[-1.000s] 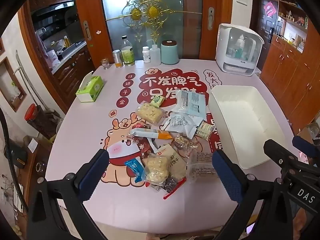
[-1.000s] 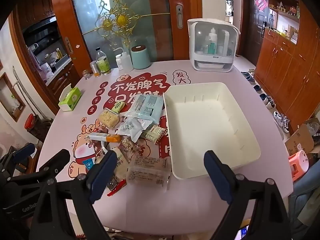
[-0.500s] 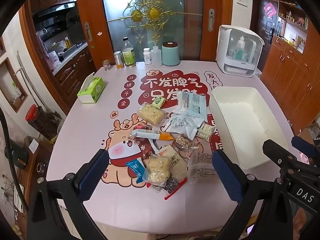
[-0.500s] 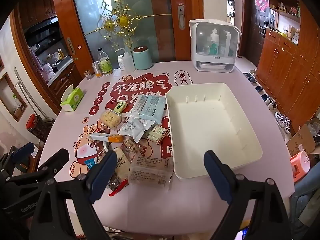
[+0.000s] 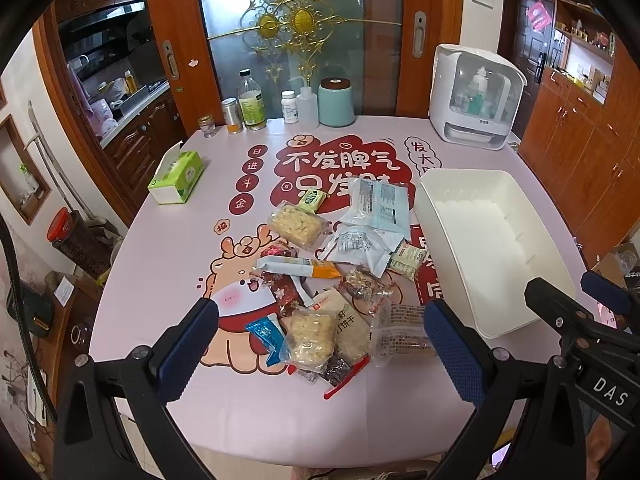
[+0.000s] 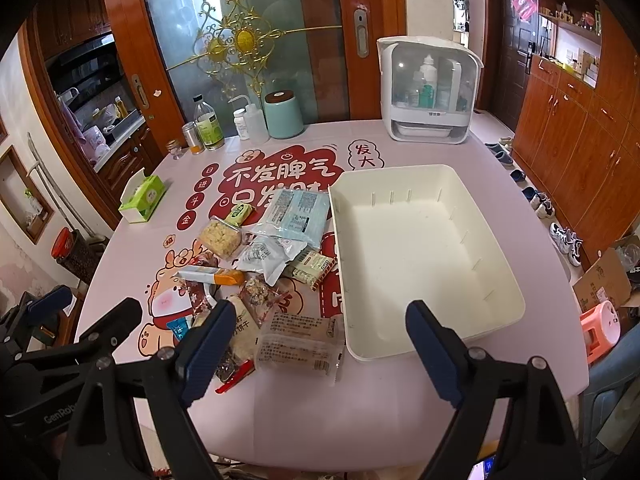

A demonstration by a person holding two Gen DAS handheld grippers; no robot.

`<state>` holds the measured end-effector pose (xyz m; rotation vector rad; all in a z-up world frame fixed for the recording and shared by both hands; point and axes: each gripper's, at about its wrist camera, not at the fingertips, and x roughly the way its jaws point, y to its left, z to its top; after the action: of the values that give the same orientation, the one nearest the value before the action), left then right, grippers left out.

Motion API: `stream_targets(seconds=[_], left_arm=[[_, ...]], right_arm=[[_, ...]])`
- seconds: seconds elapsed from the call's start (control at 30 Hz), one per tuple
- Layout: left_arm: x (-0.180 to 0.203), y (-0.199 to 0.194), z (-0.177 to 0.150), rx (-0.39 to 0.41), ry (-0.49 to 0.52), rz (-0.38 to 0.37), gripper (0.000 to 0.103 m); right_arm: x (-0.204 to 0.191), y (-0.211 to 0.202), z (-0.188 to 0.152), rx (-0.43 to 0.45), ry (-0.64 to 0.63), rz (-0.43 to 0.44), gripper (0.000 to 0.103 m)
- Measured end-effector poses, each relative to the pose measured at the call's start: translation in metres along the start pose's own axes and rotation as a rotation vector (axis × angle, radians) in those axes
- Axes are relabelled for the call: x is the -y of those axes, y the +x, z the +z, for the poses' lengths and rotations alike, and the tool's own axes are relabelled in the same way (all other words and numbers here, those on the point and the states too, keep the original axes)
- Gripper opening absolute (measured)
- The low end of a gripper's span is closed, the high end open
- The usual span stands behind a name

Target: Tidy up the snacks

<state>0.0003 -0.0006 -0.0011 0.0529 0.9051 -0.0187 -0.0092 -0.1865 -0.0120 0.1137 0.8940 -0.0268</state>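
A pile of several snack packets (image 5: 328,272) lies mid-table, also in the right wrist view (image 6: 256,264). It includes a clear bag of puffed pieces (image 5: 298,226), a pale blue packet (image 5: 378,204), an orange-tipped stick pack (image 5: 298,268) and a clear cracker pack (image 5: 402,334). An empty white bin (image 5: 492,240) stands to the right of the pile; it also shows in the right wrist view (image 6: 420,252). My left gripper (image 5: 320,348) is open above the table's near edge, over the pile's near end. My right gripper (image 6: 316,348) is open above the bin's near-left corner.
A green tissue box (image 5: 176,176) sits at the left. Bottles, jars and a teal canister (image 5: 336,102) line the far edge, with a white cabinet-like appliance (image 5: 476,96) at far right. Wooden cupboards (image 6: 580,140) stand to the right.
Both views have shifted slightly; the table contents sit a little lower and closer in frame. Both grippers stay open and nothing has been grasped.
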Motion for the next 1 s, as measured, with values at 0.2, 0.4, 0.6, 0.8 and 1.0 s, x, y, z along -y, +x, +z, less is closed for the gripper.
stream_targets(seconds=[0.2, 0.4, 0.6, 0.8, 1.0], left_arm=[[0.002, 0.002, 0.000, -0.002, 0.001, 0.001, 0.101], [0.002, 0.002, 0.000, -0.003, 0.000, 0.001, 0.101], [0.002, 0.003, 0.000, -0.005, 0.000, 0.002, 0.101], [0.008, 0.010, -0.009, -0.013, -0.002, 0.000, 0.101], [0.008, 0.010, -0.016, -0.020, -0.008, 0.001, 0.101]], right_arm=[[-0.001, 0.001, -0.001, -0.003, 0.001, 0.002, 0.087], [-0.001, 0.001, -0.001, -0.004, 0.002, 0.004, 0.087], [-0.001, 0.000, 0.000, -0.005, 0.001, 0.006, 0.085], [0.000, 0.005, -0.005, -0.009, 0.000, 0.015, 0.083], [0.000, 0.006, -0.006, -0.012, -0.003, 0.017, 0.083]])
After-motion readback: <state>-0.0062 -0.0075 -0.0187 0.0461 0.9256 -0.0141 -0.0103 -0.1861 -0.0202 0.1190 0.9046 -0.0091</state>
